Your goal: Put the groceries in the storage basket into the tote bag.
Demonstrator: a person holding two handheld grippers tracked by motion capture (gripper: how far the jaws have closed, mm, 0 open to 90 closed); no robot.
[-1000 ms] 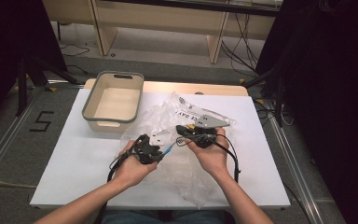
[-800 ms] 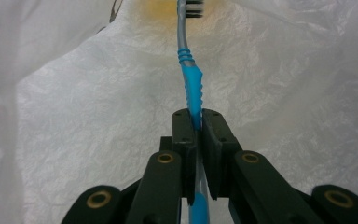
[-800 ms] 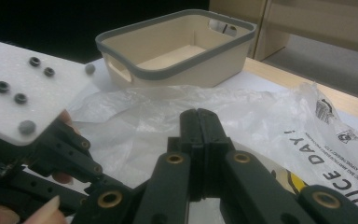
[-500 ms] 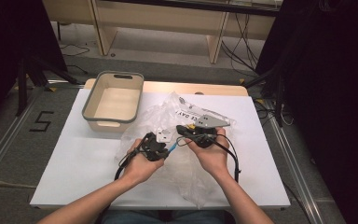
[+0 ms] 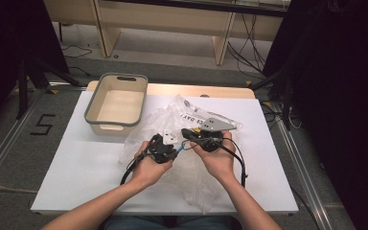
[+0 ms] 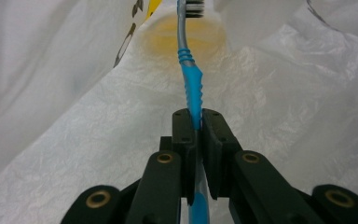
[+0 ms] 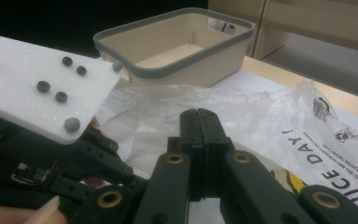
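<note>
From above, your left tongs (image 5: 168, 149) and right tongs (image 5: 188, 134) meet nose to nose over the crumpled plastic bag (image 5: 172, 120) at the middle of the white surface (image 5: 76, 163). A blue toothbrush (image 5: 181, 148) bridges the small gap between them, probably so you can feed it into the bag. The beige bin (image 5: 117, 103) sits apart, toward the far left. Both forearms come in low, wrists turned inward.

Along your left tongs (image 6: 196, 123), the jaws are clamped on the blue toothbrush (image 6: 192, 88) handle, its bristled head pointing away over the white bag (image 6: 74, 140).

Along your right tongs (image 7: 199, 122), the jaws are pressed together with nothing visible between them, aimed across the bag (image 7: 270, 112) toward the bin (image 7: 177, 46).
</note>
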